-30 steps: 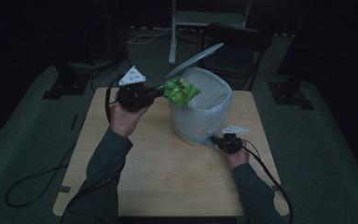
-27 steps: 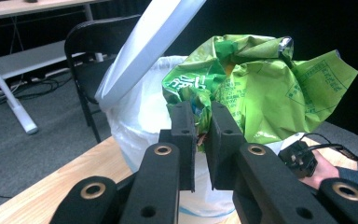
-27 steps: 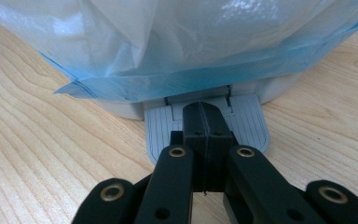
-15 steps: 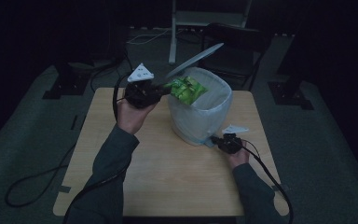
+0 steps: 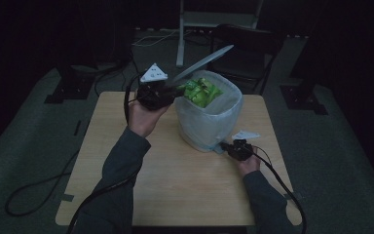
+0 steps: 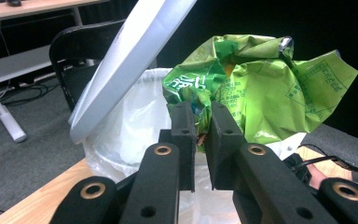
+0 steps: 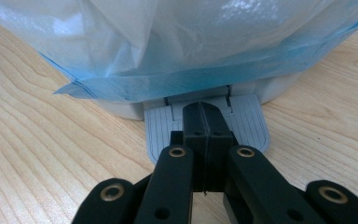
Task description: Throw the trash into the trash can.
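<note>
A white pedal bin [image 5: 209, 122] with a pale plastic liner stands on the wooden table [image 5: 175, 185], its lid [image 5: 202, 63] tilted up. My left gripper [image 5: 175, 90] is shut on a crumpled green wrapper [image 5: 202, 91] that hangs over the bin's open mouth. In the left gripper view the wrapper [image 6: 261, 88] bulges above the pinching jaws of my left gripper [image 6: 200, 116], beside the raised lid [image 6: 130, 56] and the liner [image 6: 126, 130]. My right gripper [image 5: 224, 147] is shut, and the closed tips of my right gripper [image 7: 204, 112] rest on the grey ribbed pedal [image 7: 161, 130] under the liner [image 7: 191, 42].
A dark chair [image 5: 243, 44] and a white stand [image 5: 181, 34] are behind the table. Cables [image 5: 39, 190] trail across the floor at the left. Bare tabletop lies in front of the bin and to its left.
My left gripper has carried the green wrapper to the right and slightly up, from beside the bin's rim to over its opening. The right gripper and the raised lid have stayed put.
</note>
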Demonstrator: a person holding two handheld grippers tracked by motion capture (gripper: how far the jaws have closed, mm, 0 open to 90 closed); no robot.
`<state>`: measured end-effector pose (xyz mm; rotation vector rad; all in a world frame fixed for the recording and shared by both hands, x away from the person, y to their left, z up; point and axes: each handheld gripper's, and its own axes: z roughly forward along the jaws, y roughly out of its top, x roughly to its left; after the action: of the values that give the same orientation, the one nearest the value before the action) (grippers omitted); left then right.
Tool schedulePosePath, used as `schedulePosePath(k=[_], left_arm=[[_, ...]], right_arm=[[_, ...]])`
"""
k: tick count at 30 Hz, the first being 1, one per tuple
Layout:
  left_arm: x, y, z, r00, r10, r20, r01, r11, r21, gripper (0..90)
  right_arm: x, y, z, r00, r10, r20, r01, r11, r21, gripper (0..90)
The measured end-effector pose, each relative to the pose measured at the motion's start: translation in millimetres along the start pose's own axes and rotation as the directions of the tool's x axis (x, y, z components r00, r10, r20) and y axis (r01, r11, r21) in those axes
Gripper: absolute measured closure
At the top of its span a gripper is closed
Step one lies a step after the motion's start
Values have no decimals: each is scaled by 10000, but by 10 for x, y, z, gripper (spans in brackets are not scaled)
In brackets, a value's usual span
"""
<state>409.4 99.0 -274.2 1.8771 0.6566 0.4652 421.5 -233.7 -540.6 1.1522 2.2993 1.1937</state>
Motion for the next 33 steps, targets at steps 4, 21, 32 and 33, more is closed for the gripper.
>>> schedulePosePath(k=[4, 21, 32, 33], left_arm=[[-7, 18, 40, 10000, 8, 48, -8, 10000, 4, 831], [-26, 121, 228, 9999, 86, 102, -86, 10000, 35, 829], [-22, 150, 332, 9999, 22, 104, -23, 10000, 74, 829], [-21, 152, 340, 9999, 18, 100, -18, 10000, 59, 829]], right_arm=[[1, 0, 0, 10000, -3, 9, 3, 10000, -1, 900], [2, -1, 0, 10000, -14, 14, 14, 10000, -7, 900], [3, -1, 0, 10000, -31, 23, 31, 10000, -8, 900], [2, -1, 0, 10000, -33, 22, 33, 10000, -11, 900]])
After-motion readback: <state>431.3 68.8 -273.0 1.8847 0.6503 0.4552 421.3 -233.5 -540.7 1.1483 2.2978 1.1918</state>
